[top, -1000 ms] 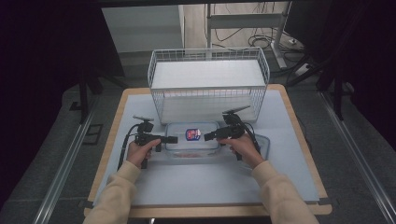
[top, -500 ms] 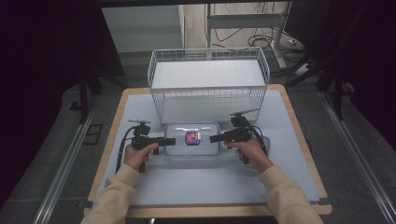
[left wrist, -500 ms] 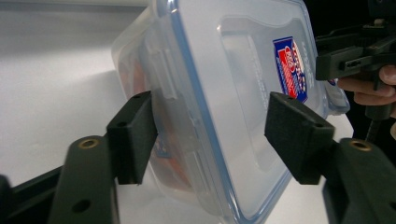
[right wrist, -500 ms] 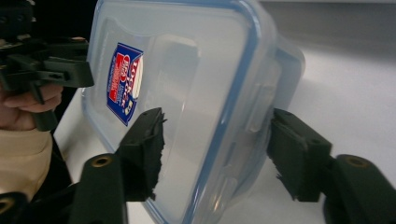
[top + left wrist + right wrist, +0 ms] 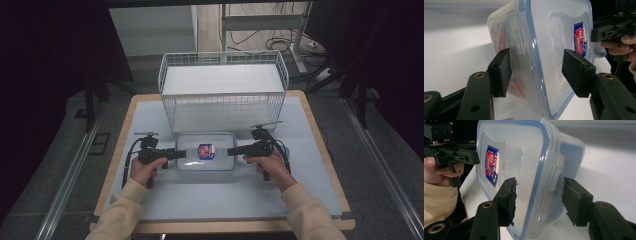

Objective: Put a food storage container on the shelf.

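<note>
The counter [image 5: 150, 107] has a pale, smooth top with a wooden edge. Beyond your two hand-held grippers stands a white wire basket [image 5: 223, 90], a long box shape. Between them lies the clear plastic container [image 5: 205, 157], rectangular with rounded corners, blue-rimmed lid up; its long axis runs from one hand-held gripper to the other. Your left hand-held gripper [image 5: 535, 72] and right hand-held gripper [image 5: 539, 198] have just been closing, each half open around a short end, pads not clearly pressing.
</note>
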`<state>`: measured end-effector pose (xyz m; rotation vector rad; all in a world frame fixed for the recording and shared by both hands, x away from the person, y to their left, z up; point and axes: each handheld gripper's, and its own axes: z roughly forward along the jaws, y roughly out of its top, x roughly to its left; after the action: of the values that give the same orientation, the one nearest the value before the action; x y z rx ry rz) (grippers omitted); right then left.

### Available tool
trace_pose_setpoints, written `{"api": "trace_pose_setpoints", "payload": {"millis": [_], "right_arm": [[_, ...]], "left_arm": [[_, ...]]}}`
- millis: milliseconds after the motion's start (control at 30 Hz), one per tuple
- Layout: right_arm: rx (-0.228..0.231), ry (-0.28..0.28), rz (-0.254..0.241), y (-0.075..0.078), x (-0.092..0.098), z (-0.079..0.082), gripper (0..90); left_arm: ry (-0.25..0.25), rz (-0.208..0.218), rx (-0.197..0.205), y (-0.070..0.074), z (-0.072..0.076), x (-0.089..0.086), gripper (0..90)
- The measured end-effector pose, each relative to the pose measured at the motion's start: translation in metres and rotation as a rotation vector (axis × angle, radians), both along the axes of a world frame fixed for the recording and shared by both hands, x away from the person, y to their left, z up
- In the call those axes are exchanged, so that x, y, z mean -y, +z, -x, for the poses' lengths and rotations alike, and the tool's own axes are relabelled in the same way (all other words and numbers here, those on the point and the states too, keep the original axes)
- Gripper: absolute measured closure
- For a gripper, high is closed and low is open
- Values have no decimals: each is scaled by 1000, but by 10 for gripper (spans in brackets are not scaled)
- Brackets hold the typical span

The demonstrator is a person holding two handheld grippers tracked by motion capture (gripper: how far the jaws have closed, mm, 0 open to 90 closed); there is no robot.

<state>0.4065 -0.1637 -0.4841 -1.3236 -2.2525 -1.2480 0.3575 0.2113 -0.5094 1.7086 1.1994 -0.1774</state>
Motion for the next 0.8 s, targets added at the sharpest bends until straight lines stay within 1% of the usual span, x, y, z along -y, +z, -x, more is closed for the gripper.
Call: {"api": "trace_pose_setpoints", "payload": {"millis": [200,233,300,433,567,633,733,800], "right_arm": [[3,-2,-3,0,0,1,472],[3,-2,-6,0,1,1,474],[7,1,-13,0,2,2,478],[5,1,-12,0,2,2,478],[2,-3,-17,-1,2,2,478],[-6,-15,-24,-1,2,3,479],[-7,-25,-21,-1,1,4,480],[-9,-31,-27,-1,2,5,486]], "left_arm": [[-14,11,3,-1,0,-3,449],[-17,18,4,-1,0,-4,449],[-29,21,6,-2,0,-5,461],[-32,25,5,-2,0,-6,463],[-25,27,2,-2,0,-5,462],[-18,20,4,-2,0,-4,460],[-11,14,5,0,2,-3,460],[-4,10,6,1,3,-2,460]]}}
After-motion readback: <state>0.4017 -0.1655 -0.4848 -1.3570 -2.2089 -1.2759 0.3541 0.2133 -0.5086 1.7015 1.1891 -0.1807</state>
